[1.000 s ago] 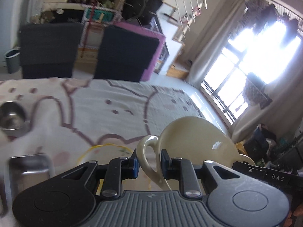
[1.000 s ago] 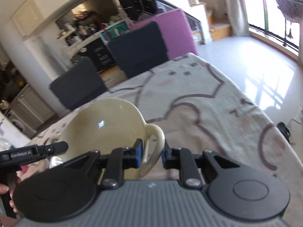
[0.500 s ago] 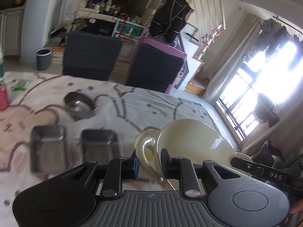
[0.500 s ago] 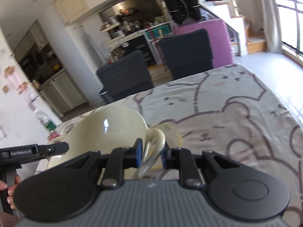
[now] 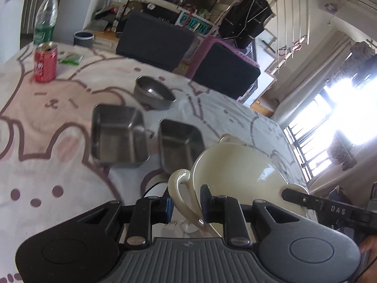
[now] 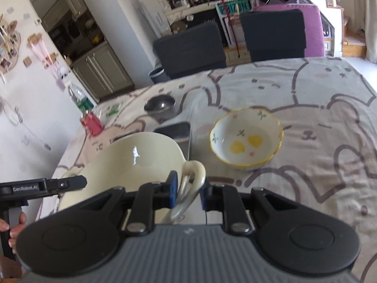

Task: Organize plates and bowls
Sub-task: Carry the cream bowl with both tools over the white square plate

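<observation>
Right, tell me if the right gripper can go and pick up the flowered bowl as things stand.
Probably not: the right gripper is shut on one handle of the cream bowl, which the left gripper shares. The path to the flowered bowl looks clear.

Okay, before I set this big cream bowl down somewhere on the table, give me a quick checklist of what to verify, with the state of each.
1. Left hand-held gripper clamped on the cream bowl by its left handle: ok.
2. Right hand-held gripper clamped on the right handle: ok.
3. Bowl level: not ok, it looks tipped in both views.
4. Bowl empty: ok, nothing visible inside.
5. Landing spot: cannot tell; two steel trays, a round steel bowl and the flowered bowl lie ahead of it.
6. Clearance beneath the bowl: cannot tell, hidden.
</observation>
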